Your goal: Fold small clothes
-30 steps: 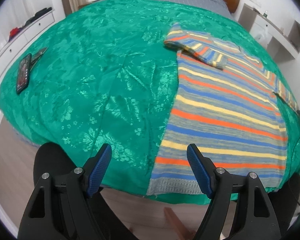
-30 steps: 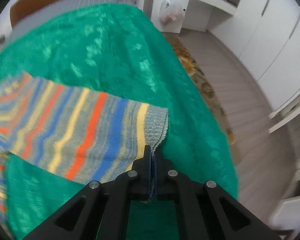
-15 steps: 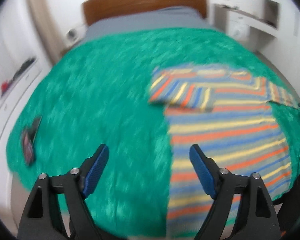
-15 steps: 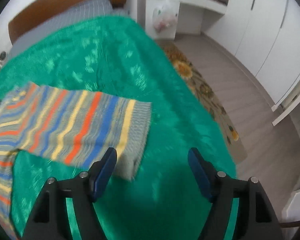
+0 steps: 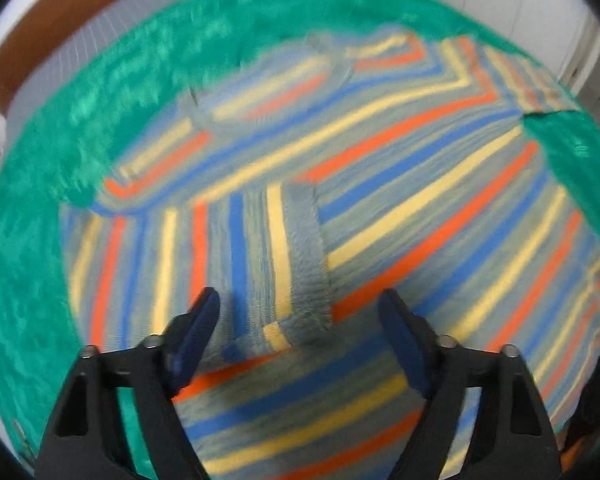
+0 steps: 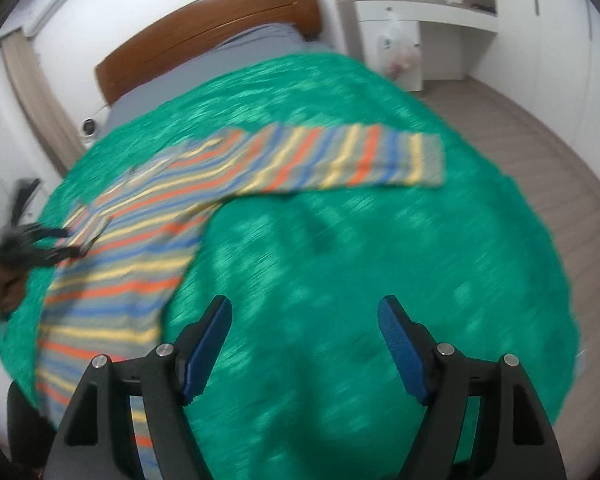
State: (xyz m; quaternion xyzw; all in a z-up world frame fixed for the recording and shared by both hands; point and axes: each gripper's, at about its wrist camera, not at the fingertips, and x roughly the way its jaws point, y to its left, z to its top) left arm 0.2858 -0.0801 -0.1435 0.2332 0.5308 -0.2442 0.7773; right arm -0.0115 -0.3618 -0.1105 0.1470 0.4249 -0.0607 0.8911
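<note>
A striped sweater [image 5: 400, 184] in grey, orange, blue and yellow lies flat on the green bedspread [image 5: 24, 280]. One sleeve [image 5: 260, 256] is folded across its body, cuff end just ahead of my left gripper [image 5: 300, 312]. That gripper hovers over the cuff with its jaws closing; the cuff lies between the pads, which do not press on it. In the right wrist view the sweater [image 6: 132, 240] lies at the left with its other sleeve [image 6: 352, 160] stretched out to the right. My right gripper [image 6: 304, 324] is open over bare bedspread [image 6: 420, 260], nothing between its fingers.
A wooden headboard [image 6: 204, 28] and grey sheet stand at the far end of the bed. White cabinets and a hanging plastic bag [image 6: 396, 56] line the right wall, beside wood floor [image 6: 540, 152]. The left gripper [image 6: 32, 244] and a hand appear at the left edge.
My right gripper let go of the sleeve cuff, opened and pulled back and up from it. My left gripper swung from the bed's foot to above the folded sleeve, rolling as it went.
</note>
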